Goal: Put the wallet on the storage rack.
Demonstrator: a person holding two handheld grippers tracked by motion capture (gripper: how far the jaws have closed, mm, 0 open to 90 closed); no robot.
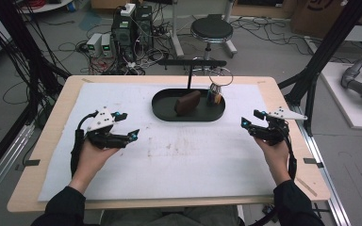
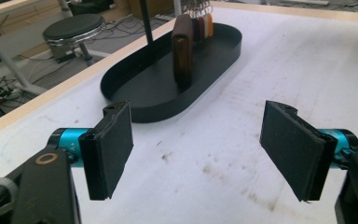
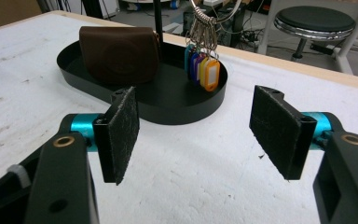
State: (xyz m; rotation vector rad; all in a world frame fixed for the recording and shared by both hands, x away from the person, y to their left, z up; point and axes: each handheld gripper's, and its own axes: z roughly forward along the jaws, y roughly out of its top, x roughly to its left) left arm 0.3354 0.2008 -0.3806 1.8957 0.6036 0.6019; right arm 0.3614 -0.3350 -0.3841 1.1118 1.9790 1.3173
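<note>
Nearest the person, both hands rest low over the white mat (image 1: 179, 165), a thin, slightly fuzzy sheet with faint brownish smudges between the two tools. The left gripper (image 1: 126, 126) is released, its flat black pads (image 2: 114, 147) spread wide with bare mat between them. The right gripper (image 1: 249, 119) is likewise released, its rough, felt-like pads (image 3: 121, 133) apart and holding nothing. Each tool has black jaws on turquoise metal collars and a pale three-cornered plate on top.

The mat covers most of a light wooden table (image 1: 45, 141) with rounded corners, its bare edge showing outside each gripper.

Beyond and between the two grippers, well apart from both, sits a black oval tray (image 1: 188, 115) with a low smooth wall and a thin upright post (image 1: 189, 77) rising from its far side. Inside it, on the left gripper's side, a brown leather pouch (image 3: 119, 53) stands on its edge, rounded at the corners. On the right gripper's side of the tray hangs a metal key ring (image 3: 209, 16) carrying coloured plastic tags (image 3: 204, 70), orange, purple and blue among them, reaching down to the tray floor.

Past the table, a grey floor holds a round black stool (image 1: 212, 30), tangled cables and boxy electronics (image 1: 132, 26); black frame struts rise on both sides.
</note>
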